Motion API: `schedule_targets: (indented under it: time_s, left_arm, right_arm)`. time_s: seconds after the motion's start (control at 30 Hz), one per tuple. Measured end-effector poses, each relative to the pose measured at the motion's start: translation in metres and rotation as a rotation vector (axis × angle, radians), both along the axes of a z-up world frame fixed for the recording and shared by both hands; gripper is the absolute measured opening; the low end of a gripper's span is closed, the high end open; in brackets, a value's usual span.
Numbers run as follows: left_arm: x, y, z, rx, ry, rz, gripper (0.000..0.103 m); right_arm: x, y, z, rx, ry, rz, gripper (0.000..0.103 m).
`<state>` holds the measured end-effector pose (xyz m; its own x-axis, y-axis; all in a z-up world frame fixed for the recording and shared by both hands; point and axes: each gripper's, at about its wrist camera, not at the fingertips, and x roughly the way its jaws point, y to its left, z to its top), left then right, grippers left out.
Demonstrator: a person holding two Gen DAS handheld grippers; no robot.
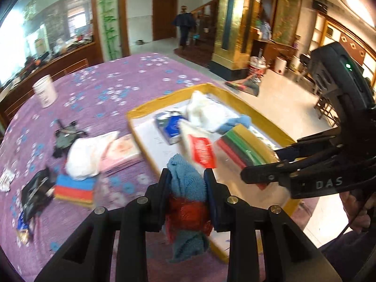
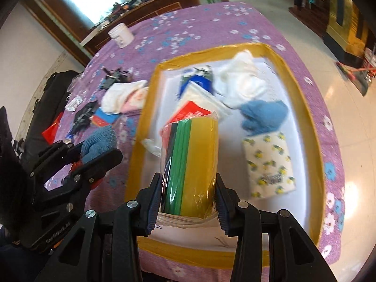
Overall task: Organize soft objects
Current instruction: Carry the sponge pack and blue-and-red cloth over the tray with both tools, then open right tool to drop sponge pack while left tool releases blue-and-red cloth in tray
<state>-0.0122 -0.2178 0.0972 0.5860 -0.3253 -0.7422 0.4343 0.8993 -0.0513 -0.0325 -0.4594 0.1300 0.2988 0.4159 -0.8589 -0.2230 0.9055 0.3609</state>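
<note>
My left gripper (image 1: 188,176) is shut on a blue and red fluffy cloth (image 1: 185,183) that hangs down between its fingers, over the near-left rim of the yellow-edged white tray (image 1: 138,112). My right gripper (image 2: 188,181) is shut on a plastic-wrapped pack of yellow, green, black and red sponge cloths (image 2: 192,155), held above the tray (image 2: 305,94). In the right wrist view the left gripper (image 2: 98,148) shows at the left with the blue cloth (image 2: 101,141). The left wrist view shows the right gripper (image 1: 260,164) with the pack (image 1: 242,145).
The tray holds a white cloth (image 1: 204,110), a blue cloth (image 2: 265,115), a lemon-print pack (image 2: 270,164), a blue packet (image 1: 171,127) and a red-labelled packet (image 1: 202,150). On the purple tablecloth lie a white cloth (image 1: 84,155), a pink pack (image 1: 122,152), a coloured sponge stack (image 1: 75,188) and a white cup (image 1: 45,91).
</note>
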Motion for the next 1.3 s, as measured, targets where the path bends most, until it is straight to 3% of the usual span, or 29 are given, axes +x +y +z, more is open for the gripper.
schedule_targets:
  time_s: [0.4, 0.77, 0.97, 1.1, 1.3]
  left_arm:
    - [0.013, -0.062, -0.025, -0.015, 0.084, -0.107, 0.028]
    - [0.026, -0.078, -0.045, -0.003, 0.134, -0.102, 0.028]
    - [0.026, -0.078, -0.045, 0.007, 0.128, -0.100, 0.036]
    - [0.026, -0.075, -0.041, -0.003, 0.120, -0.098, 0.055]
    - [0.021, -0.072, -0.035, -0.001, 0.095, -0.114, 0.055]
  right_arm:
    - [0.005, -0.039, -0.024, -0.025, 0.075, -0.030, 0.045]
    - [0.008, -0.052, -0.026, -0.055, 0.064, -0.029, 0.048]
    - [0.012, -0.053, -0.026, -0.047, 0.067, -0.033, 0.049]
    - [0.012, -0.053, -0.023, -0.031, 0.062, -0.039, 0.051]
    - [0.012, -0.052, -0.017, -0.020, 0.043, -0.066, 0.052]
